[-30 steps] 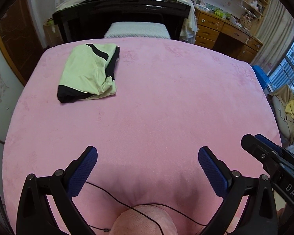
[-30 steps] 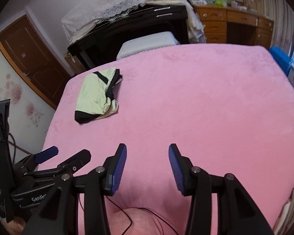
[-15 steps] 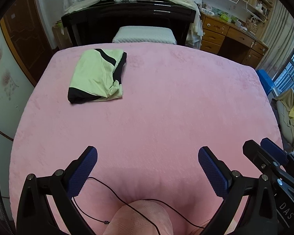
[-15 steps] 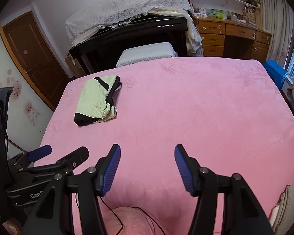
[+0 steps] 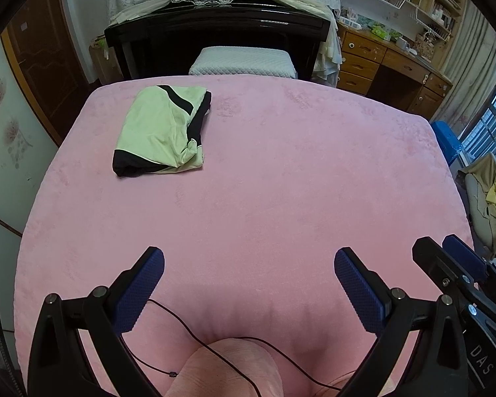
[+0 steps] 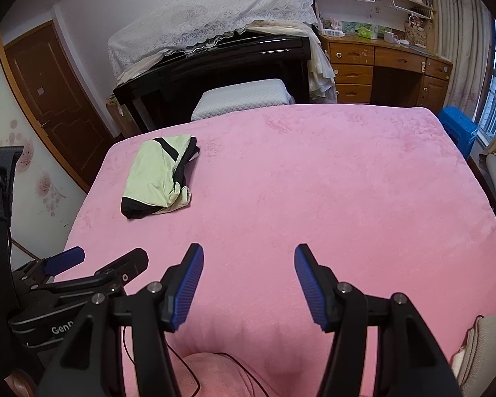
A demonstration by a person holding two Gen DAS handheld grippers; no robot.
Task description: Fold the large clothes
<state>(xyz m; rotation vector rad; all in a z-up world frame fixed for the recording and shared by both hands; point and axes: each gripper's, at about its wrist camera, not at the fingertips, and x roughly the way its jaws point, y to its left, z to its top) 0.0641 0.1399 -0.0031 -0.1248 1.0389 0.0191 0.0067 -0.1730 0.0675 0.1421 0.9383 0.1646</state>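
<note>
A folded light-green garment with black trim lies at the far left of the pink table; it also shows in the right wrist view. My left gripper is open and empty over the table's near edge, far from the garment. My right gripper is open and empty, also at the near edge. Each gripper shows at the side of the other's view.
A thin black cable lies at the near edge over something pink-clad. Beyond the table stand a black piano with a lace cover, a white padded stool, a wooden desk and a blue bin.
Both grippers have pulled back and risen, so more of the room shows. The right gripper's jaws have opened wider. The garment has not moved.
</note>
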